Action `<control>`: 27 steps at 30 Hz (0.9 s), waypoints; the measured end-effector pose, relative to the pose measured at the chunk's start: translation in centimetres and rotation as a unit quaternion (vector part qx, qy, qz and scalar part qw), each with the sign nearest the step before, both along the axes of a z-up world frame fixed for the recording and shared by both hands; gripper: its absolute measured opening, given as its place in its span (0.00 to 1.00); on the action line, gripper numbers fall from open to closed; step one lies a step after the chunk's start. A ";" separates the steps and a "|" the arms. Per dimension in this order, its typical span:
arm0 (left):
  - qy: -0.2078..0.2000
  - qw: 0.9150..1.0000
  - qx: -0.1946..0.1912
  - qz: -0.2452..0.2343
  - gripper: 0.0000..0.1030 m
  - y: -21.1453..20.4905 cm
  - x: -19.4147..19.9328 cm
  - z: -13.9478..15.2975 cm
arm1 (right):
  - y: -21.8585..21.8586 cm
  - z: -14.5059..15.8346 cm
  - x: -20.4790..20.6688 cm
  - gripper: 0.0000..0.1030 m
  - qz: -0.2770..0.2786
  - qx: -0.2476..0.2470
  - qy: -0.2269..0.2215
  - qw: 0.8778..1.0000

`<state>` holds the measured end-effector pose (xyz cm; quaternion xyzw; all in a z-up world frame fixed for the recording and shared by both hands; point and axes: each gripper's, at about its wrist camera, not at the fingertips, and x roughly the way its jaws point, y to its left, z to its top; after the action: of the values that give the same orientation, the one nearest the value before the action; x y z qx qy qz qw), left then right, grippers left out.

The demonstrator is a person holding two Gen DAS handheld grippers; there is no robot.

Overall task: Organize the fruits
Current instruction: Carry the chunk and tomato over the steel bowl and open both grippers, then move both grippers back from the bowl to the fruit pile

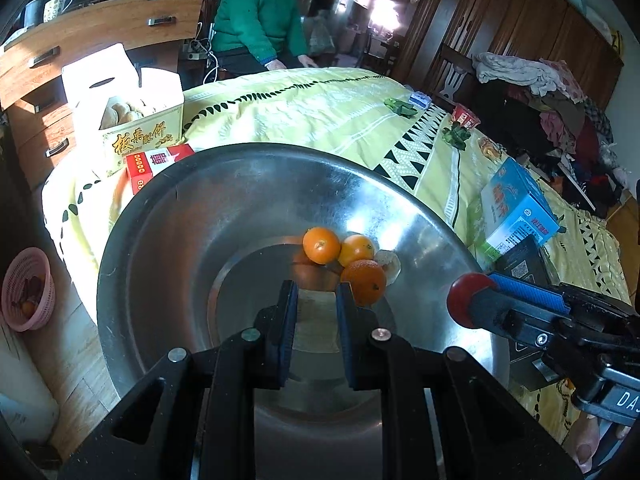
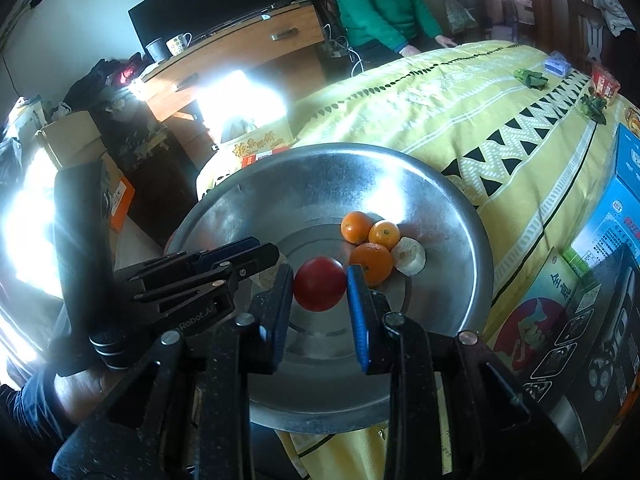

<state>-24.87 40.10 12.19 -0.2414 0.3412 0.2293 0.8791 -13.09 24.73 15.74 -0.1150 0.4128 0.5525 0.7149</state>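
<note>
Smooth round red fruit [image 2: 319,284] wedged between right gripper [image 2: 319,285] jaws.

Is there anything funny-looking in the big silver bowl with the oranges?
Yes. Beside the three oranges in the metal bowl lies a pale, whitish lump, touching them. It has no orange skin; what it is isn't clear. The red fruit is not lying in the bowl: the right gripper holds it above.

Yellow-quilted bed [image 1: 320,112], wooden dresser [image 1: 92,32] (2 mugs [image 1: 56,7] on top), dark wardrobe [image 1: 500,12]
</note>
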 end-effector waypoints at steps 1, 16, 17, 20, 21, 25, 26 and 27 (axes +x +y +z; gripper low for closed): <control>0.001 1.000 -0.001 0.001 0.19 0.0 0.0 -0.1 | 0.1 -0.1 0.0 0.29 0.001 0.000 0.002 1.000; -0.013 1.000 0.013 0.016 0.57 -0.7 -0.6 1.9 | -3.5 4.2 -2.4 0.35 0.000 0.050 -0.046 0.998; -0.014 1.000 0.017 0.015 0.57 -1.0 -0.5 2.2 | -4.5 5.0 -3.0 0.37 0.000 0.060 -0.059 0.996; -0.014 0.999 0.041 0.012 0.59 -2.4 -0.4 3.6 | -8.0 6.6 -4.1 0.50 -0.013 0.083 -0.088 0.993; -0.015 0.998 0.055 0.009 0.60 -3.3 -0.3 4.1 | -9.5 6.8 -4.3 0.53 -0.024 0.088 -0.090 0.992; -0.024 0.991 0.127 -0.020 0.73 -8.3 1.1 6.8 | -15.0 6.4 -4.6 0.63 -0.076 0.085 -0.108 0.988; -0.030 0.989 0.144 -0.031 0.77 -9.8 1.6 7.5 | -16.1 6.1 -4.5 0.63 -0.087 0.080 -0.110 0.987; -0.037 0.987 0.153 -0.042 0.79 -11.0 2.2 8.0 | -17.3 5.7 -4.3 0.65 -0.099 0.072 -0.108 0.987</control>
<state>-22.70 29.06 20.17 -0.0981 0.2796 0.2326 0.9263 -17.39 7.44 21.40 -0.0806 0.3021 0.4916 0.8128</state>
